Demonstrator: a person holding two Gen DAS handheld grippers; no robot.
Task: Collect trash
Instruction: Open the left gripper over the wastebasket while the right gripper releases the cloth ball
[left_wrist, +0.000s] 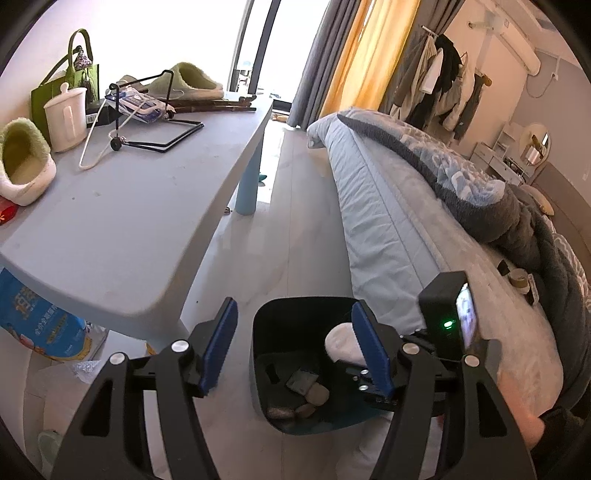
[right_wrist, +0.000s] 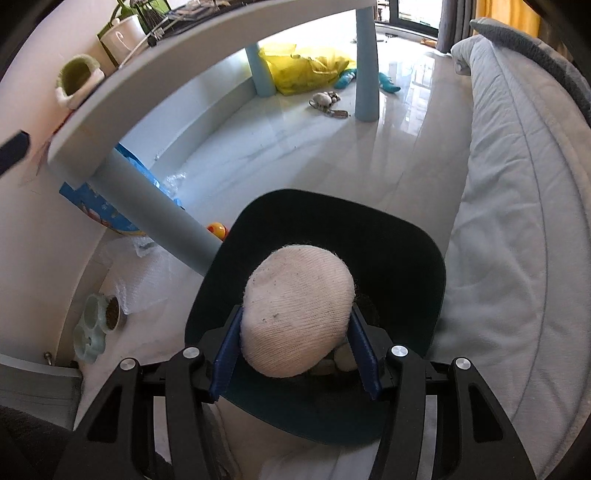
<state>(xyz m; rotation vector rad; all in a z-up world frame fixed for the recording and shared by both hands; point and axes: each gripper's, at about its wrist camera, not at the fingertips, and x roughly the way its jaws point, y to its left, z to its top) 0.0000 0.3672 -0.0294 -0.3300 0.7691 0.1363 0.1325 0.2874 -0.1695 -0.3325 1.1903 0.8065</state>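
Note:
A black trash bin (left_wrist: 266, 325) stands on the floor between the table and the bed, with several scraps (left_wrist: 308, 391) at its bottom. My right gripper (right_wrist: 295, 343) is shut on a balled white sock (right_wrist: 297, 312) and holds it over the bin's (right_wrist: 406, 243) opening. The sock (left_wrist: 341, 341) and the right gripper also show in the left wrist view, above the bin. My left gripper (left_wrist: 295, 347) is open and empty, above the bin's near side beside the table corner.
A light blue table (left_wrist: 122, 221) at left carries slippers (left_wrist: 24, 162), a white cup (left_wrist: 66, 118), a green bag and a wire stand. The bed (left_wrist: 406, 229) runs along the right. Under the table lie a blue bag (right_wrist: 99, 206), pet bowls (right_wrist: 99, 321), a yellow bag (right_wrist: 306, 70) and toys.

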